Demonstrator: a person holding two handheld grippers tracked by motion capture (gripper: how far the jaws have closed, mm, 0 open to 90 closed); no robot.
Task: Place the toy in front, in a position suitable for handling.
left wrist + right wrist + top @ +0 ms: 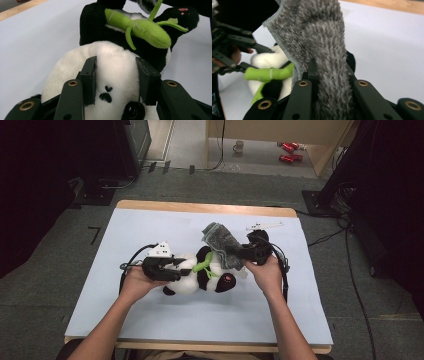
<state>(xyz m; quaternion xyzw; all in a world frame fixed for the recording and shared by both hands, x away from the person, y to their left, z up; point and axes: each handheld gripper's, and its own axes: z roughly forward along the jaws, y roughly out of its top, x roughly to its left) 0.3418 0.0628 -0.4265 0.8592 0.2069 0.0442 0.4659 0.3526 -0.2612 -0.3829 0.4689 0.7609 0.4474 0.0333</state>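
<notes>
A plush panda (192, 272) lies on its side near the middle of the pale blue surface (150, 320), and everything else gathers round it. The left gripper (172, 269) comes at the panda from the left end, its jaws clenched on the white head: in the left gripper view the two black pads press into the fur on either side of the stitched nose (an eye shows just below). A green plush bamboo stalk (140, 27) lies across the panda's black chest, beyond the head.

The right gripper (245, 252) sits just past the panda's other end, jaws clamped on a grey fuzzy cloth (222, 244). In the right gripper view the cloth (324, 50) stands up between the jaws and is pinched tight at its lower part. From above, the cloth hangs over the panda's upper side, touching the black fur beside the bamboo, and stretches away toward the far edge of the surface.
</notes>
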